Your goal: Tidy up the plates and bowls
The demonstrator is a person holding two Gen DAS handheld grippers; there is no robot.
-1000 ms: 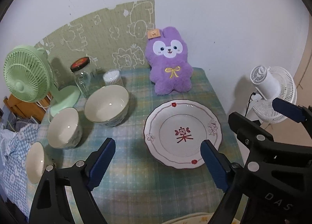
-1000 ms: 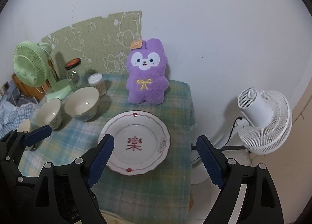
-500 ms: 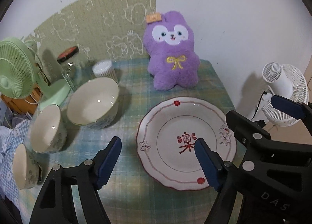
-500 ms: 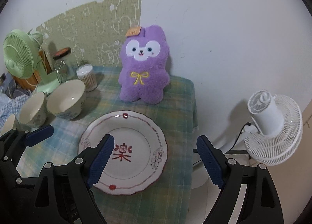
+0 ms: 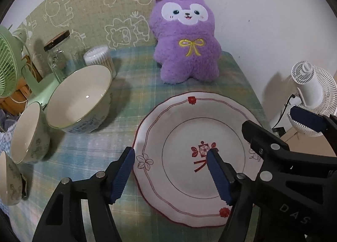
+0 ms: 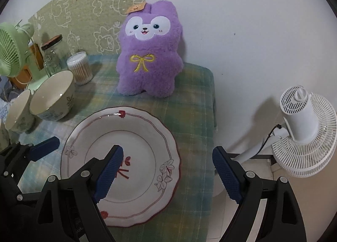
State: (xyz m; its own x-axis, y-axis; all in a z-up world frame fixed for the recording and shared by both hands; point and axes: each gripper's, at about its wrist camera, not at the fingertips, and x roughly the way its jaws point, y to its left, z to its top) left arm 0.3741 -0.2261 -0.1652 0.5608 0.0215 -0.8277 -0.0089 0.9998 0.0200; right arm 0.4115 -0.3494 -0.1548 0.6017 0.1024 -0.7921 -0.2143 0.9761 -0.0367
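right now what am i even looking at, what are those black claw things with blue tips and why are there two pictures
Those claws are two hand-held grippers, one in each of a person's hands; no robot arm is involved. Each carries a fisheye camera looking along its fingers, hence two pictures. The left gripper straddles the left rim of the plate; the right gripper straddles its right rim. Both are open and hold nothing. On the checked tablecloth stand the plate, a large bowl, a smaller bowl, a purple plush, a glass jar and a tub of cotton swabs. A green fan stands left, a white fan right.
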